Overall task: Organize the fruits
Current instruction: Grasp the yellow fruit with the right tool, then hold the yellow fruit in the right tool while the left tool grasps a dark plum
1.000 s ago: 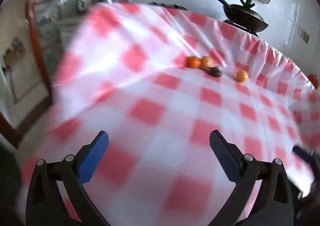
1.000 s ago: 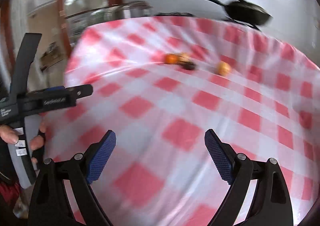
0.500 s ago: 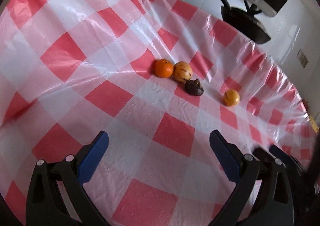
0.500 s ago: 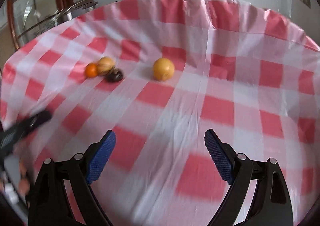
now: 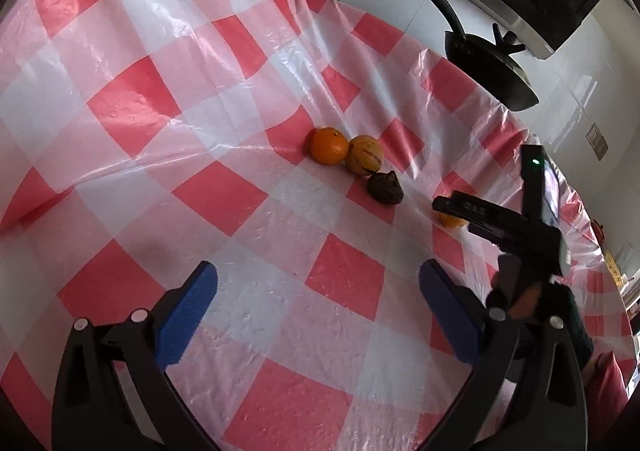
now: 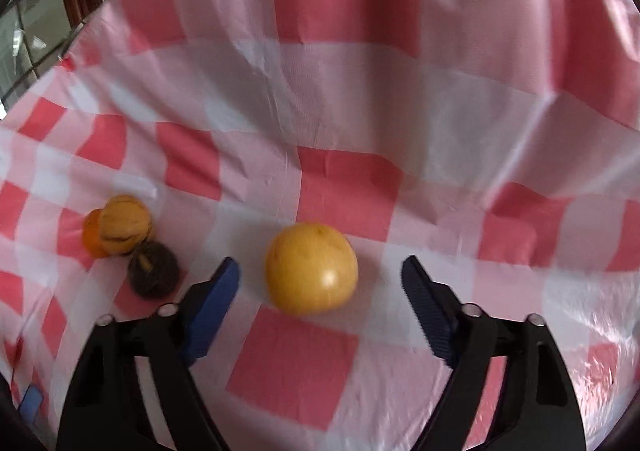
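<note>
Left wrist view first: the left gripper (image 5: 316,291) has its jaws spread wide with nothing between them, only the red-and-white checked cloth of the table (image 5: 168,99) below. Straight ahead of the jaws, well beyond the tips, sits a cluster of three: an orange (image 5: 329,145), a striped yellow fruit (image 5: 364,154) touching it on the side of the right jaw, and a dark wrinkled fruit (image 5: 385,188) just beside that one, nearer the jaws. Off past the right jaw, the right gripper (image 5: 480,211) shows as a black frame in a person's gloved hand (image 5: 536,299), and a sliver of a yellow-orange fruit (image 5: 452,220) peeks out just under its forward finger. A black pan (image 5: 488,67) stands beyond the table's far edge.

Over to the right wrist view, a little blurred: the right gripper (image 6: 320,271) is down low and its jaws are closing. The yellow-orange fruit (image 6: 311,268) lies right between them, level with the blue pads, a shade nearer the left one. There is still a gap on both sides, wider on the right, so neither pad presses on it; the fruit rests on the table (image 6: 360,111). Outside the left jaw, just beside its tip, is the dark wrinkled fruit (image 6: 154,269); behind it the striped yellow fruit (image 6: 125,225) hides most of the orange (image 6: 91,235).
</note>
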`<action>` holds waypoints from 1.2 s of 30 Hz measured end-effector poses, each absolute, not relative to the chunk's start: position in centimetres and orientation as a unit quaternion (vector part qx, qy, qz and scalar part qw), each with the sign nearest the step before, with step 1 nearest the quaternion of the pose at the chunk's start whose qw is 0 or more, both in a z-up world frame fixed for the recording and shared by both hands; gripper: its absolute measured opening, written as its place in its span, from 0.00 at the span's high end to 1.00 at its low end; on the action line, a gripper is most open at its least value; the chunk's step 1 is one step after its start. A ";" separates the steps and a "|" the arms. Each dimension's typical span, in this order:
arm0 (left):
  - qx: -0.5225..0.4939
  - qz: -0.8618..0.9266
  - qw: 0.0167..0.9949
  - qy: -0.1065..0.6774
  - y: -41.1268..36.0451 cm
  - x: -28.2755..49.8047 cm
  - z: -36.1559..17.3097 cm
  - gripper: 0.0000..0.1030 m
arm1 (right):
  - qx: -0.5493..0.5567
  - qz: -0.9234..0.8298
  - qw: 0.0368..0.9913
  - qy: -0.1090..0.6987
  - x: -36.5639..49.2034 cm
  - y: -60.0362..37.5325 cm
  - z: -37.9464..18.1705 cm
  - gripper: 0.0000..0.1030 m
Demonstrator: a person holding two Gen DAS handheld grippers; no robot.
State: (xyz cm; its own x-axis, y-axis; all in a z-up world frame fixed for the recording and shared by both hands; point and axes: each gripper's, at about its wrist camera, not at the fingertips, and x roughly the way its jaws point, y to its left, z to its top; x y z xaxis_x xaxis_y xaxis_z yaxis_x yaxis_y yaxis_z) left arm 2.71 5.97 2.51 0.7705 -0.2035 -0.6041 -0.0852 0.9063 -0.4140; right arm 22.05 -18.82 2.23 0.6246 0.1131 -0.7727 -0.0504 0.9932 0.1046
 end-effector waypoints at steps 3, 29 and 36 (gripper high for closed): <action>-0.214 -0.031 0.915 0.340 6.0 2.8 2.5 0.02 | 0.030 0.053 0.901 0.430 21.8 -18.6 2.1 0.58; -0.148 -0.003 0.898 0.415 -3.7 13.2 2.8 0.02 | 0.244 -0.003 0.911 0.332 10.5 -28.2 2.4 0.58; -0.102 0.071 0.888 0.442 -6.0 18.9 1.5 0.13 | 0.239 0.004 0.912 0.334 10.4 -28.0 2.4 0.58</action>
